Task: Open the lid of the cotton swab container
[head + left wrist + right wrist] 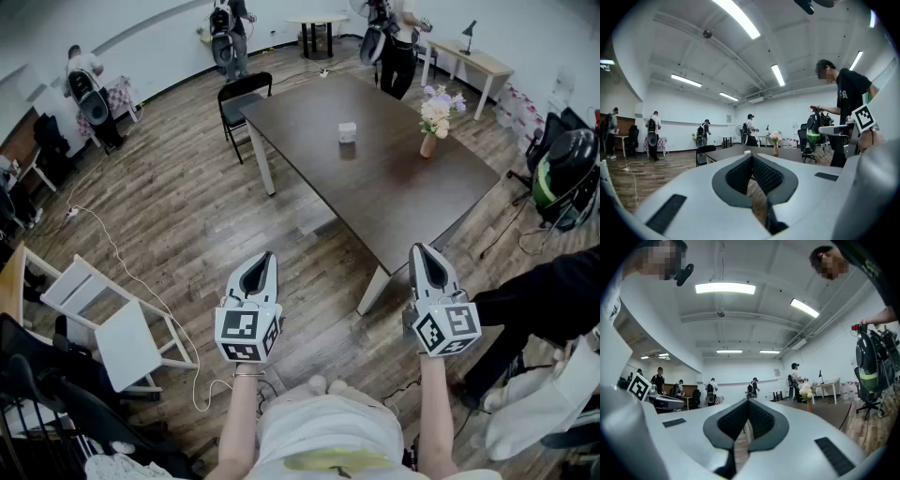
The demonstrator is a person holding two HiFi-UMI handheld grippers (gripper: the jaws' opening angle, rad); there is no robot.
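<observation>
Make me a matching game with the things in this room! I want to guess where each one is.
Things:
1. small white cotton swab container
2. tan vase of pale flowers
3. black chair
4. white chair

Places:
A. on the wooden floor, far from the table
B. around the middle of the dark brown table
C. on the table, close to its edge
D. on the floor beside a table corner

Pairs: 1-B, 2-C, 3-D, 4-A
</observation>
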